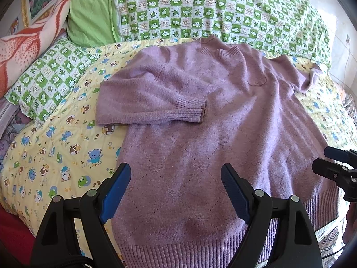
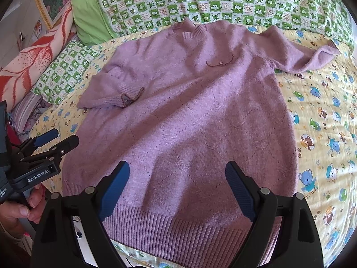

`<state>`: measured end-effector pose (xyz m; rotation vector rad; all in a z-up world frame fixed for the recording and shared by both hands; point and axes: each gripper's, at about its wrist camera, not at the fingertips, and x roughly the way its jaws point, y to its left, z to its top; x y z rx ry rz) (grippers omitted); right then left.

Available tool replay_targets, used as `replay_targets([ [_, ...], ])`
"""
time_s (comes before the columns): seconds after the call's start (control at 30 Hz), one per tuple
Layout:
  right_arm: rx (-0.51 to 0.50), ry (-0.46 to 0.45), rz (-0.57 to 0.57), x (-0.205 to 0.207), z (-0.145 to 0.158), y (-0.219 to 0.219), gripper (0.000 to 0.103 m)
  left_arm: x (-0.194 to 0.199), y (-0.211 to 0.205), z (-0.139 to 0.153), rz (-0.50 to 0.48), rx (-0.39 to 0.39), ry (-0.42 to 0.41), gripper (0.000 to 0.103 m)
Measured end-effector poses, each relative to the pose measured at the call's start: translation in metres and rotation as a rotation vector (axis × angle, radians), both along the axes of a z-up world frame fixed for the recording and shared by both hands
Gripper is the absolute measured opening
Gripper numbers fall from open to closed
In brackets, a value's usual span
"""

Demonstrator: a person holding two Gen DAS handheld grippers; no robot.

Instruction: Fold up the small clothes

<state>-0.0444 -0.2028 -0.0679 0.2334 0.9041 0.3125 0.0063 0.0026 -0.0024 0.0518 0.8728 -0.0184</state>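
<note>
A lilac knitted sweater (image 1: 200, 116) lies flat, front up, on a yellow bear-print quilt (image 1: 55, 145), hem toward me; it also shows in the right wrist view (image 2: 189, 111). Its left sleeve (image 1: 151, 102) is folded inward across the body, cuff near the middle. Its right sleeve (image 2: 301, 55) stretches out to the right. My left gripper (image 1: 176, 178) is open above the lower left of the sweater, holding nothing. My right gripper (image 2: 178, 176) is open above the hem's middle, holding nothing. Each gripper also shows in the other's view, the left one at the left edge (image 2: 55, 140), the right one at the right edge (image 1: 330, 158).
A green and white checked quilt (image 1: 200, 11) is bunched along the far side of the bed, with a plain green pillow (image 1: 91, 15) and an orange patterned blanket (image 1: 26, 44) at the left. A small checked pillow (image 1: 51, 76) lies left of the sweater.
</note>
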Motion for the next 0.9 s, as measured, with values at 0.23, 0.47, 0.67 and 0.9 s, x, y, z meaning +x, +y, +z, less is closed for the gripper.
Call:
replay_targets([
  [0.23,0.003,0.002,0.0,0.001,0.0,-0.001,0.088,0.0,0.001,-0.001,-0.001,0.0,-0.013,0.083],
  [0.47,0.014,0.016,-0.003,0.005,-0.002,-0.007,0.088,0.008,-0.005,-0.007,0.003,-0.032,0.126,0.083],
  [0.67,0.027,0.029,-0.005,0.007,-0.004,-0.014,0.088,0.012,-0.013,-0.009,0.01,-0.011,0.146,0.083],
  [0.9,0.051,0.06,-0.029,0.016,-0.009,-0.032,0.088,0.021,-0.022,-0.012,0.003,-0.034,0.112,0.084],
])
